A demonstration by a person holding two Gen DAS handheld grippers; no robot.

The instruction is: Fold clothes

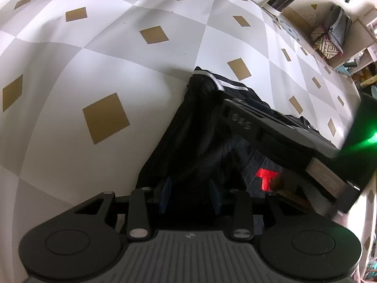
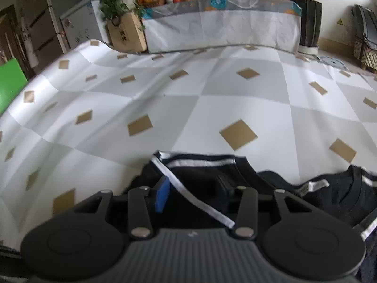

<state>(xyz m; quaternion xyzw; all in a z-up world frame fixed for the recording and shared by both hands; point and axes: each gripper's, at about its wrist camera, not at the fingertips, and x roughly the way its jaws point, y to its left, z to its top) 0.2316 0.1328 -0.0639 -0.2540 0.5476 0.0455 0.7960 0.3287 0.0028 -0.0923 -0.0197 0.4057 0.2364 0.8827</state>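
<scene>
A black garment [image 1: 200, 141] with white stripes and a red T mark [image 1: 267, 178] lies bunched on the checked sheet [image 1: 106, 54]. My left gripper [image 1: 190, 194] points down into its near end, and dark cloth fills the gap between the blue pads [image 1: 166, 192]. The right tool's black body [image 1: 271, 129] crosses over the garment from the right. In the right wrist view my right gripper [image 2: 193, 189] hovers over the striped edge of the garment [image 2: 205, 165]. Its jaws stand apart, a white stripe [image 2: 200, 202] runs between them, and the blue pad [image 2: 162, 197] is clear of the cloth.
The white and grey sheet with tan diamonds [image 2: 212, 99] spreads far ahead. Behind it stands a covered bench [image 2: 221, 28] with fruit and jars, a cardboard box [image 2: 127, 33] and potted plants [image 2: 311, 21]. A green board [image 2: 9, 82] is at the left, a patterned cushion [image 1: 326, 43] at the right.
</scene>
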